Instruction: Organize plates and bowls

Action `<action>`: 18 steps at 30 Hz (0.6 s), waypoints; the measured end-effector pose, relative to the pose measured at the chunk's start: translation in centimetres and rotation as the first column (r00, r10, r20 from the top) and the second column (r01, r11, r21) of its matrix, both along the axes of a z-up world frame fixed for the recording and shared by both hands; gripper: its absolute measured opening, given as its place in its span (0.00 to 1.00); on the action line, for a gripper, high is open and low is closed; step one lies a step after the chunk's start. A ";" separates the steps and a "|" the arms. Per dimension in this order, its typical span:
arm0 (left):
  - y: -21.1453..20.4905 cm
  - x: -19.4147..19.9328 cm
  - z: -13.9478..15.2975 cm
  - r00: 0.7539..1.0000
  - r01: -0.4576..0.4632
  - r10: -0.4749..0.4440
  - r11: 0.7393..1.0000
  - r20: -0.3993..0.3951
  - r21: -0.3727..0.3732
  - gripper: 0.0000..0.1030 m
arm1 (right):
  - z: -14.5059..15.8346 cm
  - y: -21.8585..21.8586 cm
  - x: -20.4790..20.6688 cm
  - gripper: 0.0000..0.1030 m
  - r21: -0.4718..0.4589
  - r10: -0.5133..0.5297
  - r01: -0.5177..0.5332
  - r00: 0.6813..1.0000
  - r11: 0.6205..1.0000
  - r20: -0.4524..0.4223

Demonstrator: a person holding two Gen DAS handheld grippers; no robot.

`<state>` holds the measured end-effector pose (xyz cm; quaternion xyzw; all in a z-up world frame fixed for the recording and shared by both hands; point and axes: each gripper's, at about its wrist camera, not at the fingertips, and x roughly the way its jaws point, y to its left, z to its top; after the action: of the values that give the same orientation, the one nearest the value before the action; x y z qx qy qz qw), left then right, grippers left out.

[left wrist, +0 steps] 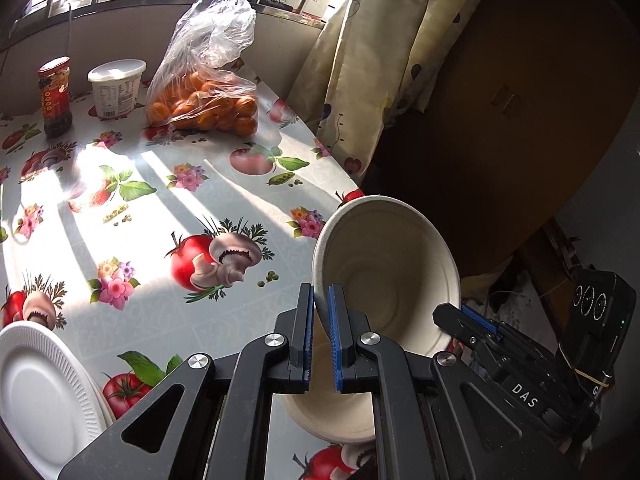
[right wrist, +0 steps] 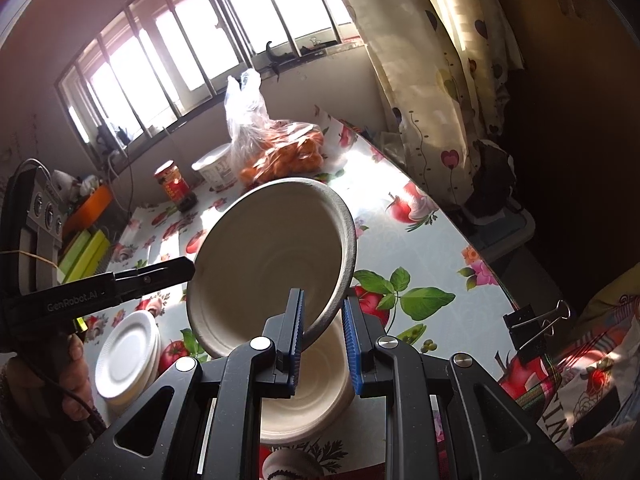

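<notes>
A: Where is the bowl?
B: The beige paper bowl (left wrist: 390,264) is in the air, tipped so its open mouth faces the cameras, above the near right part of the counter (left wrist: 168,216). Both claws have it by the rim.
A: Which claw is where?
B: The left claw (left wrist: 321,312) is pressed together on the near-left part of the rim, the wall sandwiched between its blue pads. The right claw (right wrist: 323,322) pinches the lower rim, seen from its own camera; from the left camera it reaches in from the right and grips the rim's lower right edge.
A: Anything under the bowl?
B: A second beige bowl (right wrist: 308,392) sits upright on the counter directly below it, partly hidden by the claws. I cannot tell whether it is one bowl or a few nested.
A: And the plates?
B: A stack of white foam plates (right wrist: 128,356) rests on the counter to the left, apart from the bowls.
A: Farther out?
B: At the far side, near the barred window (right wrist: 172,52), stand a clear plastic bag of oranges (left wrist: 208,96), a white lidded tub (left wrist: 117,88) and a red-labelled jar (left wrist: 55,96). The counter wears a cloth printed with tomatoes, mushrooms and flowers. A patterned curtain (left wrist: 384,52) hangs on the right.
</notes>
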<state>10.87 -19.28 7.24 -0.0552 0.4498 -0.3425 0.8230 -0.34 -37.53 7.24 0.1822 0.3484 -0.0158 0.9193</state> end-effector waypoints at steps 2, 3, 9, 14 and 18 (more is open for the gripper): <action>0.2 -0.3 -0.3 1.000 0.003 -0.003 1.000 -0.007 0.003 0.07 | -0.1 0.3 -0.4 0.18 0.001 0.000 0.000 1.000 1.000 -0.001; 0.3 -0.4 -0.4 1.000 0.003 -0.003 1.000 -0.011 0.004 0.07 | -0.2 0.4 -0.6 0.18 0.004 0.000 0.000 1.000 1.000 -0.001; 1.0 -1.2 -0.9 1.000 0.003 -0.003 1.000 -0.019 0.006 0.07 | -0.8 1.2 -1.5 0.18 0.013 -0.001 0.001 1.000 1.000 -0.015; 1.3 -1.7 -1.3 1.000 0.004 -0.004 1.000 -0.028 0.008 0.07 | -1.2 1.5 -2.1 0.18 0.020 -0.002 0.003 1.000 1.000 -0.024; 1.5 -2.2 -1.7 0.999 0.005 -0.004 1.000 -0.036 0.012 0.07 | -1.6 1.6 -2.4 0.18 0.023 -0.005 0.006 0.999 1.000 -0.033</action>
<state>8.72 -17.77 5.57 -0.0553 0.4669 -0.3404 0.8143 -2.75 -35.88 5.67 0.1937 0.3631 -0.0173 0.9112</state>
